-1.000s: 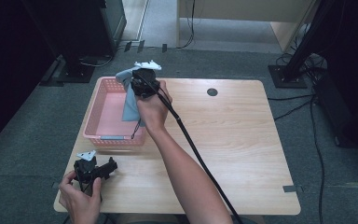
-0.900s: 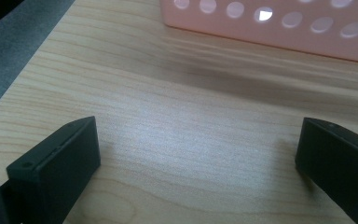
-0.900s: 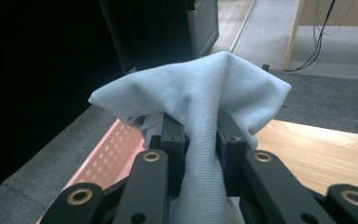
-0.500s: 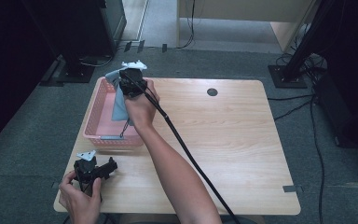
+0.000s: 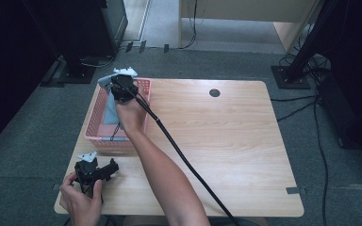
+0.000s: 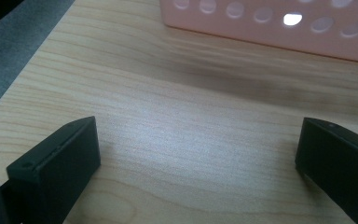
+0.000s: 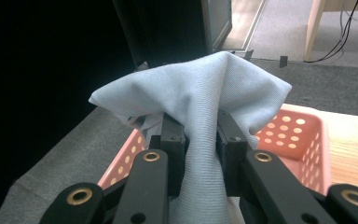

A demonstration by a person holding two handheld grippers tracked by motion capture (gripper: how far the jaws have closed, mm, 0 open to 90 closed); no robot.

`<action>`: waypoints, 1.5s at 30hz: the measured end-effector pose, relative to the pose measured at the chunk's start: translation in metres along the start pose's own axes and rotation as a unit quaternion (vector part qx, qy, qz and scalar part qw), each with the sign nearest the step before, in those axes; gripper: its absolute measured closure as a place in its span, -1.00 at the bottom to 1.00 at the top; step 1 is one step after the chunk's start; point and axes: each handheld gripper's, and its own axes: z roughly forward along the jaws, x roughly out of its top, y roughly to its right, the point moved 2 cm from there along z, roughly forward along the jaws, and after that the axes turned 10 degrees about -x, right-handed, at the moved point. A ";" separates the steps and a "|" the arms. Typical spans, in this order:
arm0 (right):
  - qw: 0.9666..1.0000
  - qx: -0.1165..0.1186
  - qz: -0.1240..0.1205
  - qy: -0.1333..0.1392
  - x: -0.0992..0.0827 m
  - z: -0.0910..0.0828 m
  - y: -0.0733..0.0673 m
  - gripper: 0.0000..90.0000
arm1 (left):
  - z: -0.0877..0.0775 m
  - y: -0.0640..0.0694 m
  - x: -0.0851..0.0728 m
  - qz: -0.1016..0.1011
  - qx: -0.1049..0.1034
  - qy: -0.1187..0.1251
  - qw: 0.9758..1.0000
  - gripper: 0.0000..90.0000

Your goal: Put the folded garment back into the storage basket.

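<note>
A wooden table stands on grey carpet; the right gripper is clamped on a light blue cloth, lifted above the pink basket; the left gripper rests near the table's front corner, its jaws spread wide over bare wood.

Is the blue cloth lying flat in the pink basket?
No. The cloth is bunched, pinched in the right gripper above the basket.

The high view looks down on the whole desk. The left gripper view is close above the desk, facing the pink basket, which all 3 views share.
</note>
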 end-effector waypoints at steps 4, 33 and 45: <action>1.000 -0.006 -0.010 0.002 -0.009 0.006 -0.006 0.74 | 0.000 0.000 0.000 -0.001 0.000 0.001 1.000 -1.00; 0.997 -0.003 -0.040 -0.073 -0.062 0.045 -0.003 0.68 | 0.000 0.001 0.000 0.004 -0.003 0.002 1.000 -1.00; 0.996 0.026 -0.031 -0.079 -0.061 0.044 0.003 -0.01 | 0.000 0.001 0.000 0.006 -0.005 0.001 1.000 -1.00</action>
